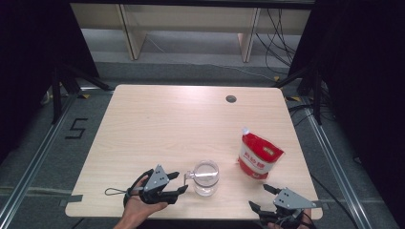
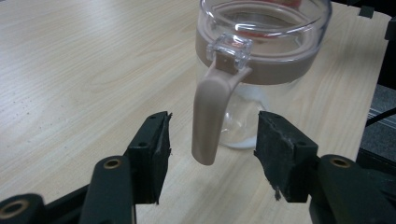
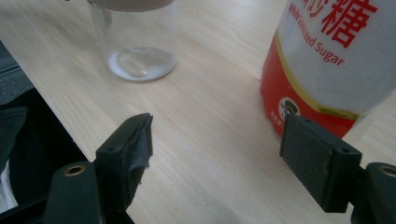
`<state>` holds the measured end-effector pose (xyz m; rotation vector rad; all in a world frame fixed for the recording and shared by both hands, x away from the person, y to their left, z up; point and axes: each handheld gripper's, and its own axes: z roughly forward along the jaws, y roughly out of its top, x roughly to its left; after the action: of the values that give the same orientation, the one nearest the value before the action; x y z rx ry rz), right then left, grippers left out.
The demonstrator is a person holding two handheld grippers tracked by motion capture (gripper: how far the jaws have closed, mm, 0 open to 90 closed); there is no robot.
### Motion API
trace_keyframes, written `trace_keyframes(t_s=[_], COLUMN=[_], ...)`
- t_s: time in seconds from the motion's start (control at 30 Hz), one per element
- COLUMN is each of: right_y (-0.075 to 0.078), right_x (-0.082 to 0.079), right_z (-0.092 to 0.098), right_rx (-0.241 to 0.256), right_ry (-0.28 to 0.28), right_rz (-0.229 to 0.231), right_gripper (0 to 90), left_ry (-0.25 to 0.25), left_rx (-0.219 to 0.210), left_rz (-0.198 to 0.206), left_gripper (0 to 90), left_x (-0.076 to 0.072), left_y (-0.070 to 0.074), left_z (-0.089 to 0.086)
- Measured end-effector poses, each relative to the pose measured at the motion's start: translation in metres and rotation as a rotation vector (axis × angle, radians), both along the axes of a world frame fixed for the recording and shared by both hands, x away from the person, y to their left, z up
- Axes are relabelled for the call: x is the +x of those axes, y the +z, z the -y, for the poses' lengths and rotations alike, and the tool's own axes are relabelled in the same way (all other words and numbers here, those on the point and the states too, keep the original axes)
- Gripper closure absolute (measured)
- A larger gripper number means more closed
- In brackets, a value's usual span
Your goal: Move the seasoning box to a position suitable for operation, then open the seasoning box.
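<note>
High view shows the big wooden table (image 1: 157, 124) with a red sugar bag (image 1: 258, 156) at the right and a clear jug (image 1: 206, 178) near the front edge. The left gripper (image 1: 179, 182) is closest to the jug, jaws wide apart. The jug's handle (image 2: 208, 116) hangs straight down between them, touching neither. The right gripper (image 1: 262, 196) is open too, facing the bag.

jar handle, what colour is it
The jar handle is a pale beige-brown, matching the band round the rim; it shows best in the left gripper view.
</note>
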<state>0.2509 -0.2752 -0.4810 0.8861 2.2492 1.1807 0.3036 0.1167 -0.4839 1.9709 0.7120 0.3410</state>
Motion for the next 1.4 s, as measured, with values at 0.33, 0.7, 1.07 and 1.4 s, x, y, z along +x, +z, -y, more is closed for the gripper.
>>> trace_keyframes(t_s=[0.33, 0.7, 1.07, 1.4], right_y=[-0.001, -0.001, -0.001, 0.0], right_x=[-0.001, -0.001, 0.001, 0.003], right_z=[-0.001, -0.002, -0.001, -0.005], right_rx=[0.008, 0.001, 0.009, 0.036], right_ry=[0.001, 0.007, 0.01, 0.028], right_rz=[-0.018, -0.009, -0.014, -0.019], right_gripper=[26.2, 26.2, 26.3, 26.7], left_ry=[0.0, -0.008, -0.029, -0.043], left_rx=[0.007, 0.007, -0.024, -0.054], left_rz=[-0.017, -0.011, 0.031, 0.102], left_gripper=[40.8, 41.1, 62.1, 86.2], left_x=[-0.004, -0.006, -0.007, -0.005], left_y=[0.006, 0.017, 0.026, 0.037], left_z=[-0.007, -0.008, -0.009, -0.006])
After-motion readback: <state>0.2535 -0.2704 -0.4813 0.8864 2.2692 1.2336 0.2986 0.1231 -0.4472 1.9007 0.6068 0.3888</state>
